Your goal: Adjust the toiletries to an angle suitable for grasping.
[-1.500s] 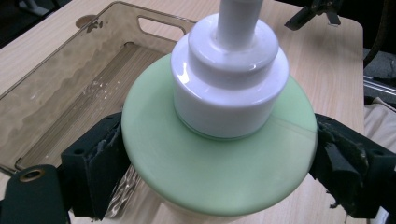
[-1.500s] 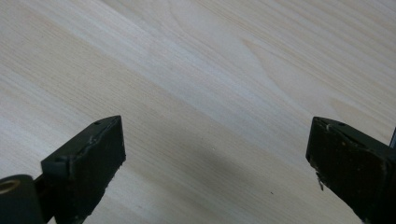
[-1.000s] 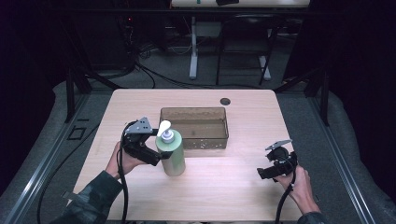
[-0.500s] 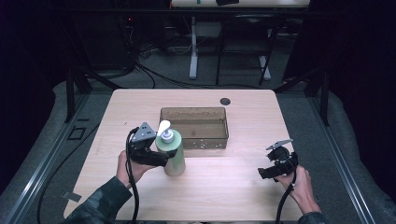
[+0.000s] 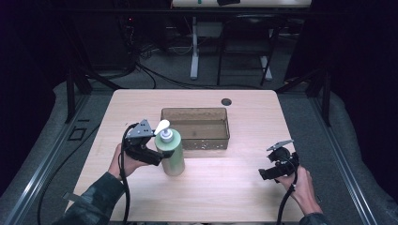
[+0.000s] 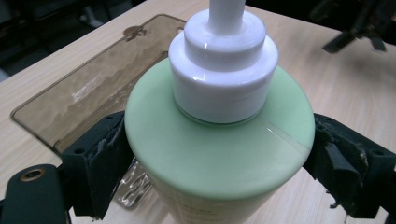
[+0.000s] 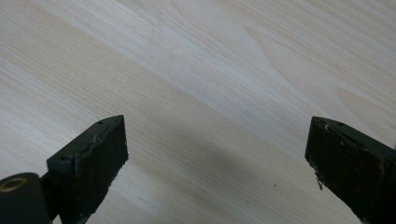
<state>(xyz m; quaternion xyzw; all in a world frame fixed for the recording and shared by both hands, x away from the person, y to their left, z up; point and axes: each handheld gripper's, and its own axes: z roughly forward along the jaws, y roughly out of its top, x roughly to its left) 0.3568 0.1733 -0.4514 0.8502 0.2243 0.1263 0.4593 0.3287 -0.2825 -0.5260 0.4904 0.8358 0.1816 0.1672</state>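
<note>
A pale green pump bottle [image 5: 172, 154] with a white pump head stands upright on the wooden table, just in front of the brown translucent tray [image 5: 195, 112]. My left gripper [image 5: 162, 158] reaches in from the left, and its black pads press both sides of the bottle [image 6: 219, 158] below the shoulder. In the left gripper view the tray [image 6: 88, 88] lies behind the bottle. My right gripper [image 5: 264, 174] rests low over bare table at the front right, far from the bottle. Its jaws [image 7: 217, 158] stand wide apart with nothing between them.
A small dark round hole [image 5: 226, 101] sits in the table behind the tray. Bare wood lies between the bottle and the right gripper. Cables trail from both grippers off the front edge. Dark floor, cables and table legs lie beyond the far edge.
My left hand has swung from the bottle's left toward the front and the gripper has settled around the bottle. The bottle and the right gripper have stayed put.
</note>
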